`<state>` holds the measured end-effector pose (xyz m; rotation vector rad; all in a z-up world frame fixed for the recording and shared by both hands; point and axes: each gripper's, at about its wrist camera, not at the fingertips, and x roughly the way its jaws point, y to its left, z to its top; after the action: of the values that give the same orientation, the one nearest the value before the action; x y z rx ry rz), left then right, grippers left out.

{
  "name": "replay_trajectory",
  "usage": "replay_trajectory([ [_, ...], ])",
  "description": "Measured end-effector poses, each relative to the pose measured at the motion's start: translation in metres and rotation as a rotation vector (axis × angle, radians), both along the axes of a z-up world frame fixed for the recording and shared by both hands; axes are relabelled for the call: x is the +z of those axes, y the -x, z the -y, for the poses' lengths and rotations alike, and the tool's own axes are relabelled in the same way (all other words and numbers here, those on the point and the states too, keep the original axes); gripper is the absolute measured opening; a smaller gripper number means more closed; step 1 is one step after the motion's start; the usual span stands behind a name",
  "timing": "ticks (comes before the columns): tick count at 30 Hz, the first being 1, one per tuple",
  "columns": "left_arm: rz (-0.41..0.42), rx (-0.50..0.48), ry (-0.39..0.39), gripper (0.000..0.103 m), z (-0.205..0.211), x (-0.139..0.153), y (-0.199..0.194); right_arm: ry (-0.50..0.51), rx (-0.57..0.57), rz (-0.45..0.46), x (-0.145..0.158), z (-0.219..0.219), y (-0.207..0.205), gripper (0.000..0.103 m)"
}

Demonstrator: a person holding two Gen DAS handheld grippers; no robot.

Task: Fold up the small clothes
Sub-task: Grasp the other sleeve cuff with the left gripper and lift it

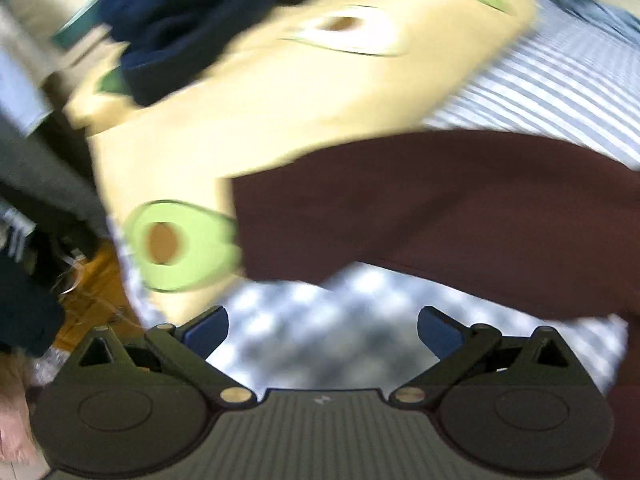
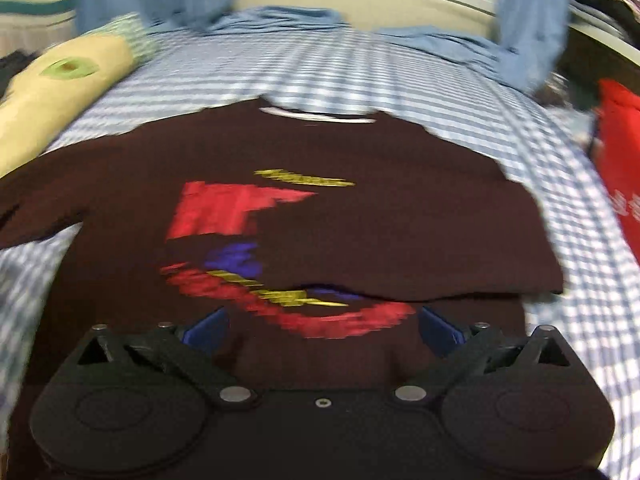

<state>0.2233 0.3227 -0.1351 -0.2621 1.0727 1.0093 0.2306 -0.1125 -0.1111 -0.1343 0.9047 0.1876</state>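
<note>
A small dark maroon T-shirt (image 2: 360, 208) with a red, blue and yellow print lies face up on a blue-and-white checked sheet (image 2: 360, 72). Its right side is folded over, and its left sleeve stays spread out. My right gripper (image 2: 322, 328) is open and empty over the shirt's lower part. My left gripper (image 1: 322, 332) is open and empty above the checked sheet (image 1: 312, 320), just short of the shirt's maroon edge (image 1: 440, 208). Both views are blurred by motion.
A yellow cloth with avocado prints (image 1: 280, 100) lies left of the shirt, also in the right wrist view (image 2: 60, 88). Dark navy clothes (image 1: 188, 20) sit on it. Light blue cloth (image 2: 280, 20) lies at the far end. A red bag (image 2: 620, 160) is at the right.
</note>
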Motion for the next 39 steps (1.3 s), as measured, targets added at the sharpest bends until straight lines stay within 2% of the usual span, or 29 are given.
replay_trajectory([
  [2, 0.031, 0.053, -0.002, 0.102, -0.029, -0.004, 0.02, -0.004, 0.052, -0.003, 0.002, -0.025, 0.007, 0.102],
  [4, 0.09, 0.079, 0.028, 0.102, -0.055, -0.009, 0.036, 0.0, 0.096, -0.003, 0.003, -0.043, 0.011, 0.102],
  [6, 0.15, 0.074, 0.053, 0.102, -0.075, -0.012, 0.045, 0.006, 0.133, 0.002, 0.006, -0.059, 0.017, 0.102],
  [9, 0.19, 0.06, 0.036, 0.096, -0.096, -0.014, 0.051, 0.02, 0.175, 0.007, 0.01, -0.078, 0.021, 0.102],
  [15, 0.203, -0.038, 0.028, 0.081, -0.125, -0.019, 0.045, 0.047, 0.206, 0.02, 0.017, -0.098, 0.025, 0.102],
  [18, 0.215, -0.107, 0.012, 0.08, -0.126, -0.019, 0.039, 0.056, 0.206, 0.024, 0.019, -0.101, 0.025, 0.102],
  [20, 0.23, -0.154, 0.019, 0.075, -0.126, -0.018, 0.034, 0.067, 0.207, 0.021, 0.019, -0.103, 0.026, 0.102],
  [22, 0.238, -0.211, 0.036, 0.064, -0.125, -0.017, 0.026, 0.073, 0.211, 0.022, 0.019, -0.105, 0.027, 0.102],
  [24, 0.205, -0.239, 0.036, 0.051, -0.123, -0.018, 0.017, 0.074, 0.209, 0.022, 0.019, -0.106, 0.028, 0.102],
  [25, 0.172, -0.225, 0.026, 0.039, -0.124, -0.02, 0.012, 0.073, 0.207, 0.021, 0.019, -0.107, 0.028, 0.102],
  [27, 0.145, -0.178, 0.019, 0.022, -0.128, -0.019, 0.008, 0.071, 0.208, 0.022, 0.019, -0.106, 0.029, 0.102],
  [28, 0.153, -0.15, 0.019, 0.006, -0.13, -0.016, 0.008, 0.071, 0.207, 0.024, 0.02, -0.107, 0.029, 0.102],
  [29, 0.162, -0.121, 0.016, 0.003, -0.131, -0.012, 0.009, 0.071, 0.208, 0.025, 0.02, -0.108, 0.029, 0.102],
  [32, 0.214, -0.074, 0.034, 0.001, -0.134, 0.0, 0.011, 0.064, 0.211, 0.022, 0.019, -0.11, 0.03, 0.102],
  [35, 0.227, -0.099, 0.004, 0.001, -0.125, 0.019, 0.007, 0.055, 0.212, 0.017, 0.018, -0.111, 0.029, 0.102],
  [39, 0.256, -0.17, 0.008, 0.0, -0.109, 0.056, -0.006, 0.036, 0.202, 0.018, 0.017, -0.11, 0.028, 0.102],
])
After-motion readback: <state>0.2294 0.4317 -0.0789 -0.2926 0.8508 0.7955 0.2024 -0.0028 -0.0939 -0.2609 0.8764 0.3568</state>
